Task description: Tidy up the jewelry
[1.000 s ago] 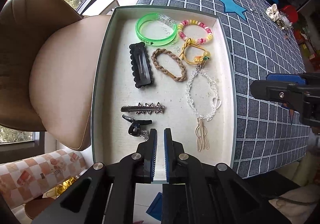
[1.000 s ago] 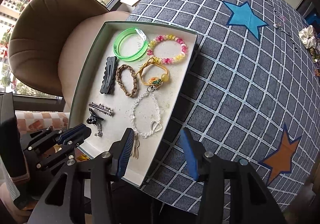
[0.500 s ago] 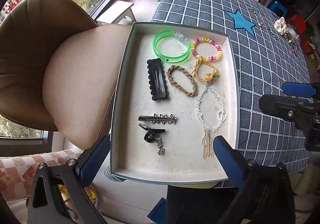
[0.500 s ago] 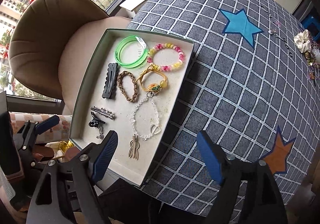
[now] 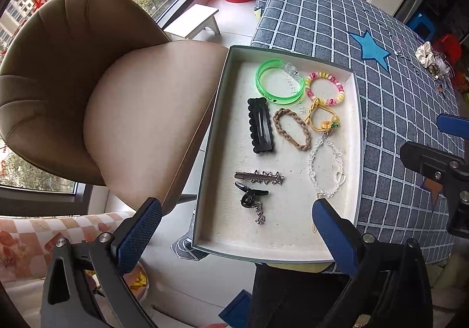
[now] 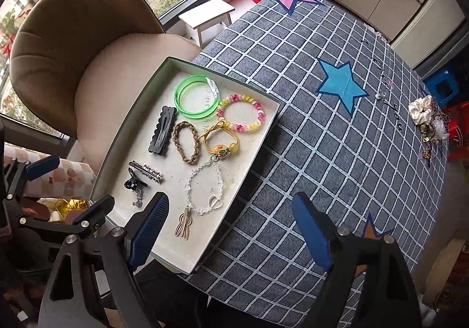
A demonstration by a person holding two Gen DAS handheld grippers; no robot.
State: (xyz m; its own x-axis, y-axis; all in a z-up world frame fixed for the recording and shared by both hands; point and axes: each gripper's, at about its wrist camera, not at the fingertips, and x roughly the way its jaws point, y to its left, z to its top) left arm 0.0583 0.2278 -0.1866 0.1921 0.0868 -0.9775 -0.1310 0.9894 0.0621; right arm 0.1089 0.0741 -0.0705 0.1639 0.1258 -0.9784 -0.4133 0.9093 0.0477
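Where: At the near left corner of the counter [image 6: 337,152], a flat tray [image 5: 358,134] hangs a little over the edge, next to a tan chair [image 5: 73,87].
In the tray: At the far end lie a green bangle [image 5: 278,84] and a pink and yellow bead bracelet [image 5: 324,89]. In the middle are a black hair clip [image 5: 260,130], a brown braided band [image 5: 291,129] and a gold cord with a charm [image 5: 322,119]. Near the front are a clear bead bracelet [image 5: 325,169], a silver star clip [image 5: 259,177] and a small black claw clip [image 5: 250,196].
Left tool: The left tool [image 5: 234,235] is opened as wide as it goes and holds nothing. It has just been opening.
Right tool: The right tool [image 6: 231,229] is also wide open and holds nothing. Its jaws have just been opening too.
Step now: It looks like a break between pieces, with both tools free.
Next move: I think a tool must go to the far right corner of the counter and pick up one more piece.
Only the right view shows: A pile of more jewelry with a white scrunchie [image 6: 422,112], and a flat gold hair pin [image 6: 184,225] in full at the tray's front.
Only the left view shows: The tray's whole front edge.
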